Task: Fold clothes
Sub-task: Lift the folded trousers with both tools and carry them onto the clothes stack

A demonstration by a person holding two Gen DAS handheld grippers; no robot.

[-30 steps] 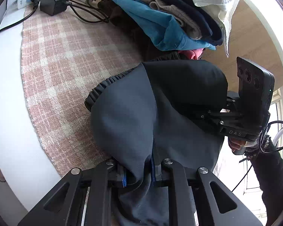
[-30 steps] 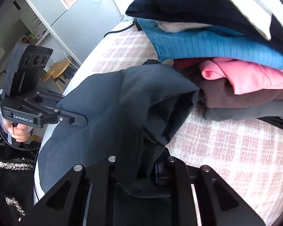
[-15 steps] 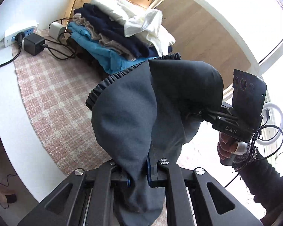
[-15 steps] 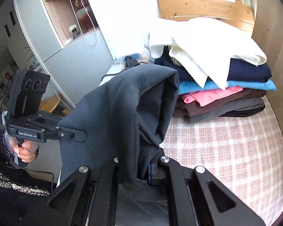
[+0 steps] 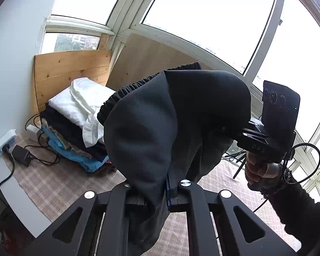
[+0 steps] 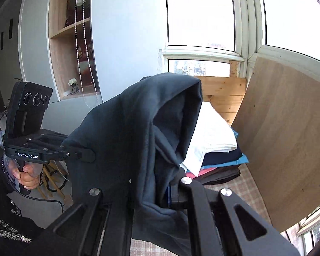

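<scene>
Clothes stack (by wood boards) blocks far side.

bright windows, wooden boards, shelves

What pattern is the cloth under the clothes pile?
Pinkish-beige plaid tablecloth, clearest in the left wrist view.

A home sunroom; bay windows; bookshelf; stacked laundry.
</scene>
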